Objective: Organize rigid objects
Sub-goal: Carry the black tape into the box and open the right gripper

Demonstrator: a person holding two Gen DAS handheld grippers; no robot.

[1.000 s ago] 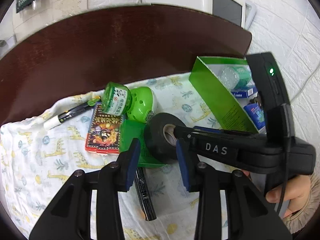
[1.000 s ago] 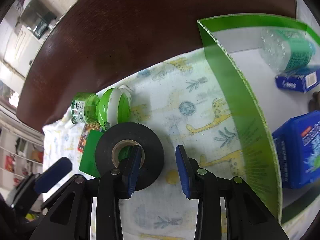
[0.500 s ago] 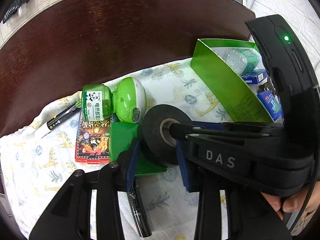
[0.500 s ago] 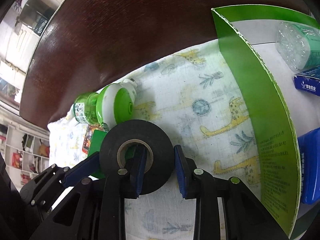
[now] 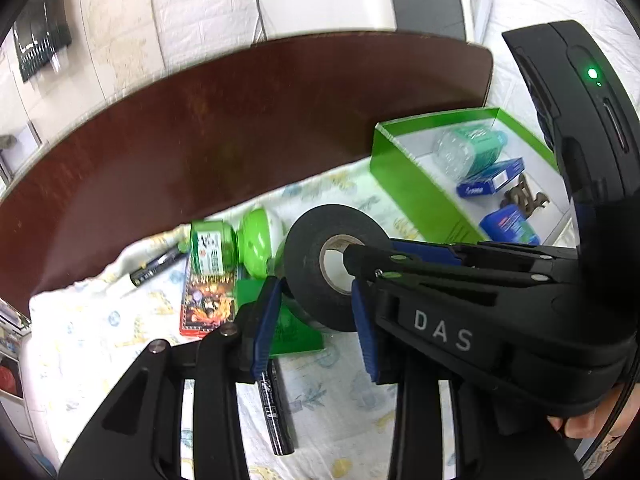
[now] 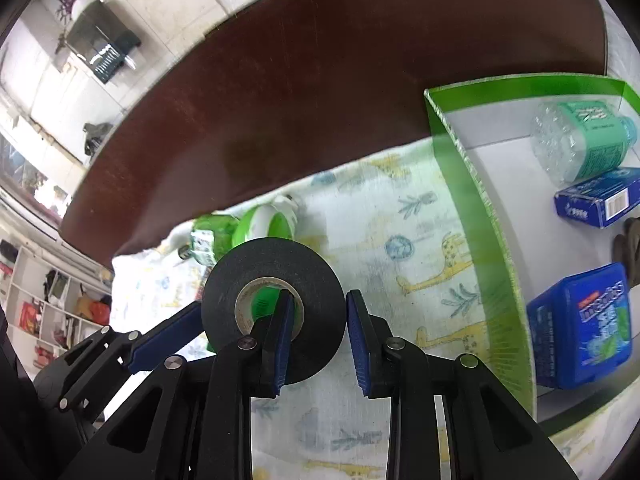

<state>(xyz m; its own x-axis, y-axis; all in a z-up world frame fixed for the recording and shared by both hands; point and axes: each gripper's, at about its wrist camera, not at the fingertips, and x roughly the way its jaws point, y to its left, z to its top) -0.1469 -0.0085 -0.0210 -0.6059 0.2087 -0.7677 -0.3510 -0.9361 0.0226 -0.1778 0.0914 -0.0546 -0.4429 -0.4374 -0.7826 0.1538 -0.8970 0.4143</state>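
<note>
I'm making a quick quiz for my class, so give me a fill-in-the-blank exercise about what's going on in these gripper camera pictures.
1. The right gripper grips a roll of black ____ through its core.
2. The open box with the blue items has ____ walls.
3. The clear bottle with a teal label lies inside the ____.
4. The giraffe-print cloth covers part of a dark ____ table.

Missing words: tape; green; box; brown

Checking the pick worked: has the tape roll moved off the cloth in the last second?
Yes. The tape roll, pinched through its core by the right gripper, has risen off the cloth and now overlaps the green bottle behind it.
</note>
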